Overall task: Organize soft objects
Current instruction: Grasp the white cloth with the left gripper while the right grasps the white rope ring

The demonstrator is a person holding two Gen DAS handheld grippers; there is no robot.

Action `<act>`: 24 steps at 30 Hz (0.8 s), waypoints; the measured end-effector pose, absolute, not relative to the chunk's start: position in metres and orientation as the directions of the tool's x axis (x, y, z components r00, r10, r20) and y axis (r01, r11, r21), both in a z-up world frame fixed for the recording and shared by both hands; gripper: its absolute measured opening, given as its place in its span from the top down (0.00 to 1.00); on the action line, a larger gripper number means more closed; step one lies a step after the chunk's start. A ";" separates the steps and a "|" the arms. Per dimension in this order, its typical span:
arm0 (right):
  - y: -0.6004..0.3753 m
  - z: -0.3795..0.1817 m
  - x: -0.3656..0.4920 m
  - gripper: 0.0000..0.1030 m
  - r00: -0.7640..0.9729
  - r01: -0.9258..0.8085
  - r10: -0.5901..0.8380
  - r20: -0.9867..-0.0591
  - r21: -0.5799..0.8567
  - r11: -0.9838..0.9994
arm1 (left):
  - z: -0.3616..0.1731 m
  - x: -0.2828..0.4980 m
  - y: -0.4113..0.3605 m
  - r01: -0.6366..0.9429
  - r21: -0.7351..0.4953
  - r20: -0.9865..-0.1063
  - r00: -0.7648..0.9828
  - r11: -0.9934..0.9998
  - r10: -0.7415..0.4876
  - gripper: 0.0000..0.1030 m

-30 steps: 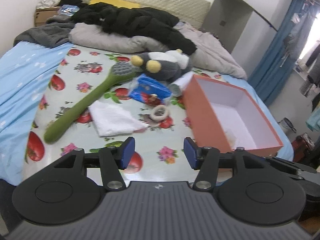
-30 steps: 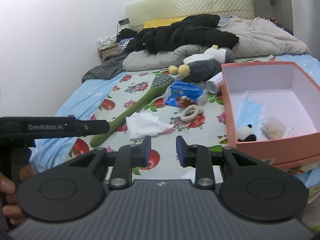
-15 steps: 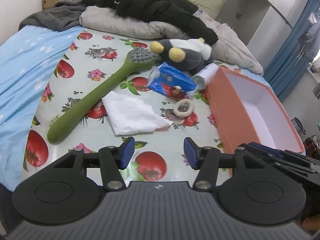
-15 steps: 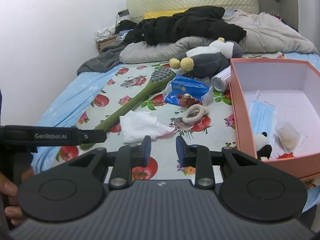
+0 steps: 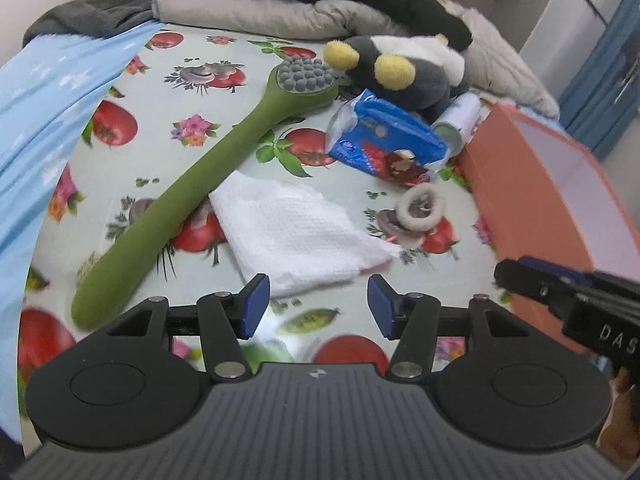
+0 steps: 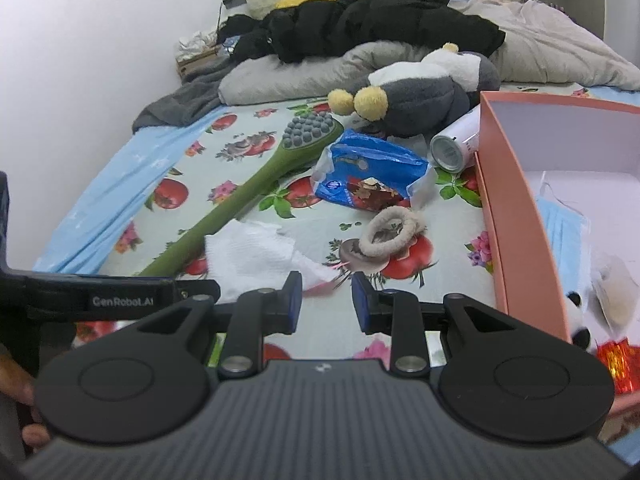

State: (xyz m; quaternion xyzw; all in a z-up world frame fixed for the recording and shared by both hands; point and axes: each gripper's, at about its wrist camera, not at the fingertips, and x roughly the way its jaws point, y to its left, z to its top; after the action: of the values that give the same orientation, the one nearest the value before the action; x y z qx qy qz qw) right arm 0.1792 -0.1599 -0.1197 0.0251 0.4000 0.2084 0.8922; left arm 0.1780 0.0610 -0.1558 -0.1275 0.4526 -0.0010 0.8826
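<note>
Salmon-pink cardboard box [image 6: 516, 216] on the bed holds a blue face mask [image 6: 562, 224] and a small panda plush [image 6: 580, 322]. White folded waffle cloth [image 5: 292, 228] lies just ahead of the left claw [image 5: 318, 306], fingers apart, empty. The right claw [image 6: 326, 302] is likewise parted near the cloth's corner.

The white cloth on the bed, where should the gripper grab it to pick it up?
Probably the near edge of the white cloth, pinched from above. It lies flat and limp, so there is no handle; the edge closest to the open left gripper is free, while its far left corner sits against the green brush.
</note>
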 end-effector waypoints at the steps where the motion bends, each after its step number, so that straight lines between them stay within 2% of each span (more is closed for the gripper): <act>1: -0.159 -0.122 0.185 0.58 0.595 -0.346 0.385 -0.705 0.207 0.915 | -0.159 0.184 0.061 -0.108 -0.214 -0.804 0.585 0.971 -0.113 0.41; 2: -0.158 -0.126 0.191 0.52 0.598 -0.340 0.381 -0.705 0.208 0.917 | -0.163 0.190 0.061 -0.103 -0.210 -0.808 0.578 0.972 -0.113 0.41; 5: -0.159 -0.138 0.211 0.51 0.593 -0.315 0.369 -0.715 0.216 0.924 | -0.175 0.207 0.062 -0.101 -0.217 -0.821 0.557 0.971 -0.126 0.41; 9: -0.157 -0.156 0.236 0.51 0.587 -0.285 0.337 -0.736 0.202 0.937 | -0.188 0.224 0.063 -0.120 -0.198 -0.837 0.538 0.973 -0.104 0.28; 19: -0.150 -0.201 0.280 0.52 0.565 -0.245 0.270 -0.780 0.154 0.957 | -0.212 0.240 0.080 -0.168 -0.122 -0.847 0.532 0.978 -0.014 0.28; 22: -0.147 -0.210 0.283 0.56 0.554 -0.255 0.272 -0.787 0.151 0.955 | -0.219 0.237 0.086 -0.182 -0.147 -0.850 0.525 0.972 -0.030 0.30; 24: -0.144 -0.214 0.283 0.70 0.543 -0.263 0.275 -0.794 0.151 0.953 | -0.221 0.233 0.089 -0.192 -0.162 -0.845 0.533 0.968 -0.036 0.41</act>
State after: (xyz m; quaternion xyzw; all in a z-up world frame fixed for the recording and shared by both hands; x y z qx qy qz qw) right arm 0.2834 -0.1445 -0.2143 0.0067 0.4529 0.1531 0.8783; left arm 0.2334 0.0895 -0.2211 -0.1181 0.4811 0.0449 0.8675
